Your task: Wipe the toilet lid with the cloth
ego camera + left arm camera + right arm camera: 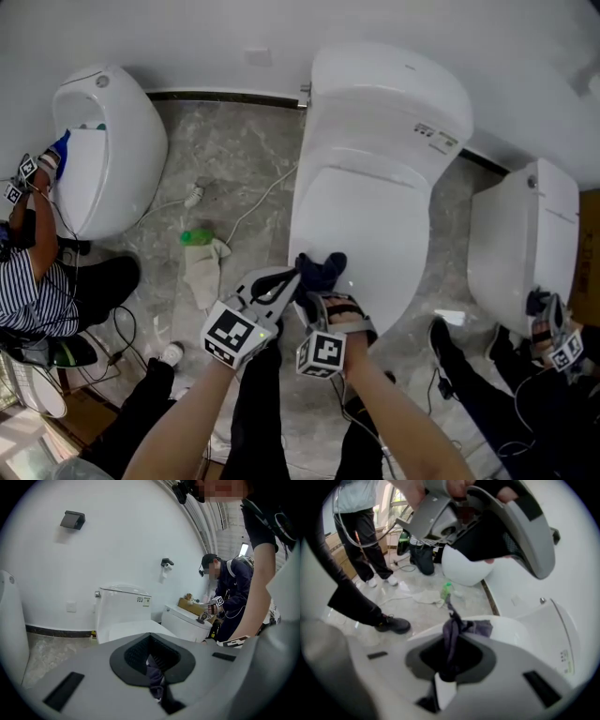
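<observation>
A white toilet with its lid [361,211] down stands in the middle of the head view. A dark cloth [319,270] lies bunched at the lid's near edge. My left gripper [284,283] and my right gripper [328,302] meet there, side by side, each shut on the cloth. In the left gripper view the cloth [155,676] is pinched between the jaws of the left gripper [152,663], with the lid [124,631] just beyond. In the right gripper view a twisted strand of cloth [452,630] runs up from the right gripper [449,656] over the lid [513,626].
Two more white toilets stand at the left [108,150] and right [525,239], each with another person working beside it. A green bottle [195,237] and a pale rag [204,272] lie on the marble floor to the left, with cables. The tank [394,89] backs onto the wall.
</observation>
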Demonstrator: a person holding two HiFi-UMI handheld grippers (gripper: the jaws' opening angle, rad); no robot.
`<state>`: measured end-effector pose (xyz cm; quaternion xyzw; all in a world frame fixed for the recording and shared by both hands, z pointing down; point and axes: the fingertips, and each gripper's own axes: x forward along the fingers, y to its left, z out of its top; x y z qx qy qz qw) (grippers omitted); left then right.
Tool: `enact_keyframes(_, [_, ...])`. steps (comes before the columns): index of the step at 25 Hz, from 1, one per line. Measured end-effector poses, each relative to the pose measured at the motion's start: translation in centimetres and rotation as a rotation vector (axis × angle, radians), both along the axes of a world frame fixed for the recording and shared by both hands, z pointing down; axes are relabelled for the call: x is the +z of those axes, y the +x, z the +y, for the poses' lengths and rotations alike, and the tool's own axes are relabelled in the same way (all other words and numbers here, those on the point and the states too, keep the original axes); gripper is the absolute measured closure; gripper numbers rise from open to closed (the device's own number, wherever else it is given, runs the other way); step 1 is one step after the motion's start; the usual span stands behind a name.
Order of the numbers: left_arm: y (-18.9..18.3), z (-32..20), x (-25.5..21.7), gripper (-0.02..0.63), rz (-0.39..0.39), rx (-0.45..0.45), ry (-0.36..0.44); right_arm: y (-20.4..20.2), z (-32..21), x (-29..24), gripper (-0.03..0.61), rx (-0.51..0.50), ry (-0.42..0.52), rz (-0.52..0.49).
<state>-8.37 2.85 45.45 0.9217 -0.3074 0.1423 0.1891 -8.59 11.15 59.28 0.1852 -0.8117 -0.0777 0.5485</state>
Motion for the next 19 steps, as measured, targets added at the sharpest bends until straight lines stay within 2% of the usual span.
enact_keyframes(11, [0.4, 0.6, 0.2, 0.601, 0.006, -0.001, -0.016, 0.6, 4.1, -2.4, 0.517, -0.002, -0.049, -0.089])
enact_keyframes(15, [0.8, 0.8, 0.2, 0.601, 0.004, 0.004, -0.019, 1.6, 2.3, -4.6, 0.517, 0.073, -0.033, -0.158])
enact_keyframes(19, [1.4, 1.3, 0.3, 0.601, 0.001, 0.008, -0.024, 3.6, -1.1, -8.2, 0.517, 0.197, 0.011, -0.24])
